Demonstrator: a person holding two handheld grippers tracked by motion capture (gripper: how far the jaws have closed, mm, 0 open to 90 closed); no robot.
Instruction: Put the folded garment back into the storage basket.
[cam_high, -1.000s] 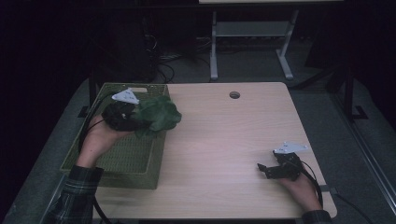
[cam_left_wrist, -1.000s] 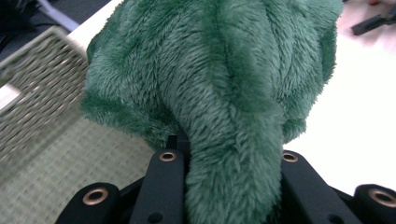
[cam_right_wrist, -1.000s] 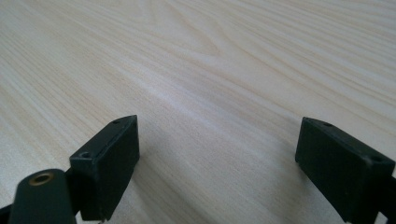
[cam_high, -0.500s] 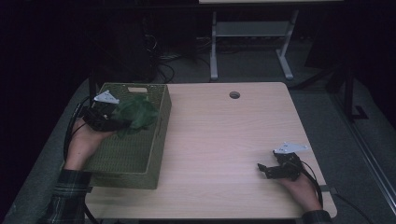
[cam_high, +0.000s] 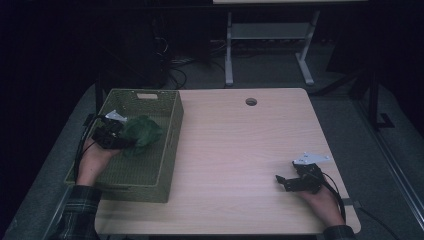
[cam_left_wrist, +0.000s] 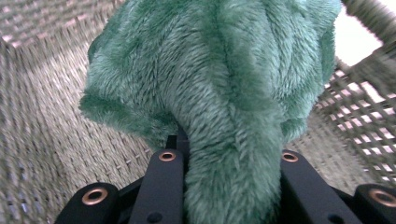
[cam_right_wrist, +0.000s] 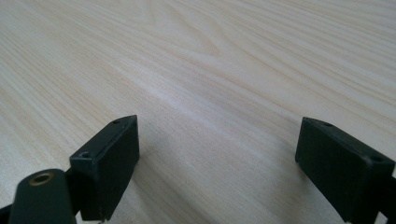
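left claw (cam_high: 131, 141) squeezes a soft green plush toy (cam_high: 143, 133) between its two black jaws. in the left gripper view the fuzzy toy (cam_left_wrist: 219, 88) is pinched tight, and the fur bulges out over the jaws. the claw holds the toy inside the green woven basket (cam_high: 172, 131), which sits at the left edge of the desk (cam_high: 240, 150). the toy is near the middle of the basket, a bit toward its right wall. i cannot tell if the toy touches the basket floor or hangs just above it.

right claw (cam_high: 286, 182) rests near the front right corner of the desk. its jaws stand wide apart with nothing between them, just bare wood under them (cam_right_wrist: 219, 154).

what could go wrong? the fur is thick and slippery, so the toy could slide out of the jaws too soon if the grip is only on fluff. if the claw opens while the toy is close to the right wall, the toy could lean on the wall or flop over the rim. the fuzzy fur could also catch on a jaw, so the toy comes back up when the hand lifts away. the hand could bump the basket and push it off the left edge of the desk, since the basket sits right at that edge.
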